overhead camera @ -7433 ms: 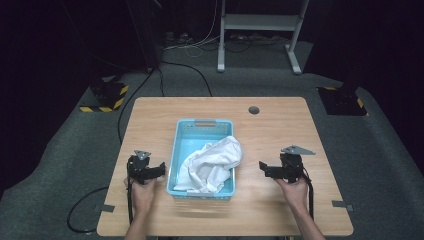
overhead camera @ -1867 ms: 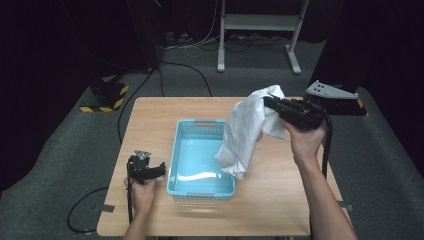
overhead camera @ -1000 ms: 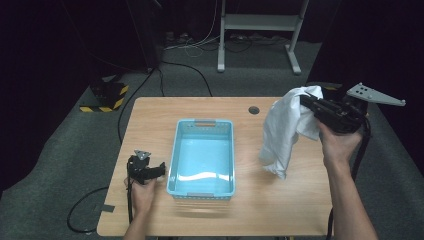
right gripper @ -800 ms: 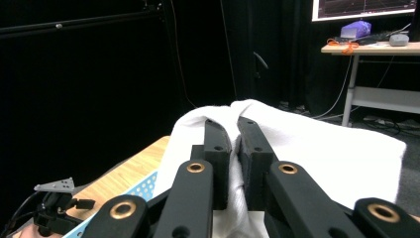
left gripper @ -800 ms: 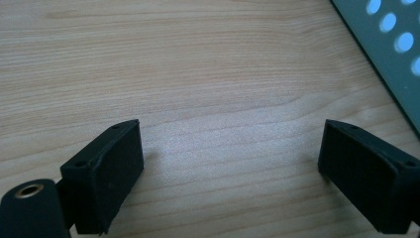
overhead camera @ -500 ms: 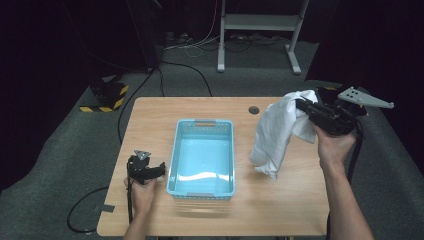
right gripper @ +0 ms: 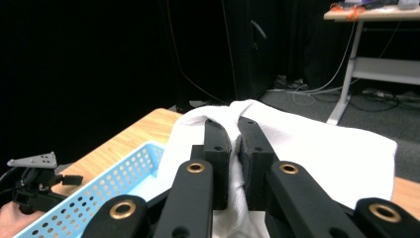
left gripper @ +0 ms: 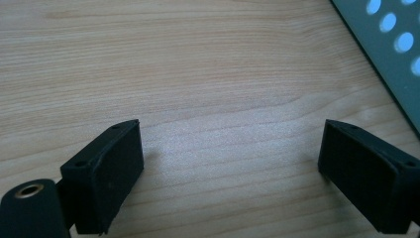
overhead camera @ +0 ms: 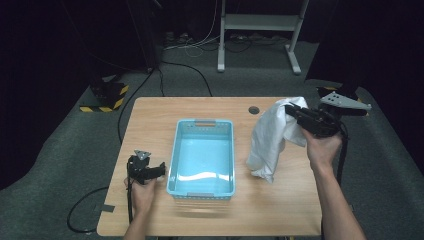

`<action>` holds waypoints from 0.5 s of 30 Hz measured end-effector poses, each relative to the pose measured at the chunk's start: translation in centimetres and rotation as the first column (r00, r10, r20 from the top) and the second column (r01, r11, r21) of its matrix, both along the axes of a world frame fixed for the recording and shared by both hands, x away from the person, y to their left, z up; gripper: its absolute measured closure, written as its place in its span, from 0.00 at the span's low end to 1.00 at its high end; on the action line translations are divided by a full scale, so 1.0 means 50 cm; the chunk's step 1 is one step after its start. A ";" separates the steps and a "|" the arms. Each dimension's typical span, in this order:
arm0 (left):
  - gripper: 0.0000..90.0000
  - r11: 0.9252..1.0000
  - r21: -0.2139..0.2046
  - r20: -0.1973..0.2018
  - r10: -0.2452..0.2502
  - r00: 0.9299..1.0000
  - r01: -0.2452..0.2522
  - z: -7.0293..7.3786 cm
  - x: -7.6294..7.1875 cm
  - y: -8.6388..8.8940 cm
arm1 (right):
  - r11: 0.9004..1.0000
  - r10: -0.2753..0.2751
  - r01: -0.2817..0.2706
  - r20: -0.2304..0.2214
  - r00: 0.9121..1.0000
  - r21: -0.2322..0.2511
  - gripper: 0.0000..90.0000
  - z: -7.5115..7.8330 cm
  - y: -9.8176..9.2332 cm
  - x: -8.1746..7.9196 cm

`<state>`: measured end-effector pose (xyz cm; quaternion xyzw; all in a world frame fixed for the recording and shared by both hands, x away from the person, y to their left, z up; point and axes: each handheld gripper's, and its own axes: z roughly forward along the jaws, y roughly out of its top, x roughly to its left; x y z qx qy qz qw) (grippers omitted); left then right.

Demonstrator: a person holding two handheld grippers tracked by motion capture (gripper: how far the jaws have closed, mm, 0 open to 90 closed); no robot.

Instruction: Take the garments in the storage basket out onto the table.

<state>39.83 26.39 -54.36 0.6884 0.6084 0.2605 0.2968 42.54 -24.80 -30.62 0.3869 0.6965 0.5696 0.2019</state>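
The left gripper (overhead camera: 159, 170) is resting on the wooden table (overhead camera: 150, 120) just left of the blue basket (overhead camera: 203, 187), near the basket's near-left corner, with the person's left hand (overhead camera: 141, 189) wrapped around it. In the left gripper view its jaws are standing wide apart with nothing but bare wood (left gripper: 208, 89) between them, and the perforated basket wall (left gripper: 391, 39) is showing at the upper right. The basket is sitting in the middle of the table, nothing lying in it. To the right of the basket, the right hand (overhead camera: 322, 150) is holding the right gripper (overhead camera: 291, 111) raised above the table; its jaws are clenching a fold of the white cloth (overhead camera: 267, 140), which is hanging down beside the basket's right wall, its lower end at or just above the tabletop. In the right gripper view the cloth (right gripper: 317, 144) is bunching up between the closed jaws of the right gripper (right gripper: 236, 148). Beyond the basket's far-right corner a small round hole (overhead camera: 254, 110) is showing in the table.
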 end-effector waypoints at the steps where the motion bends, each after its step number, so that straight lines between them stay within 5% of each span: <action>1: 0.12 1.000 0.000 0.000 0.000 1.000 0.000 0.000 0.000 0.000 | 1.000 -0.001 0.001 -0.006 1.000 -0.002 0.93 -0.005 0.002 0.002; 15: 0.12 1.000 0.000 0.000 0.000 1.000 0.000 0.000 0.000 0.000 | 0.999 -0.026 0.025 -0.067 0.997 -0.021 0.93 -0.053 0.018 0.025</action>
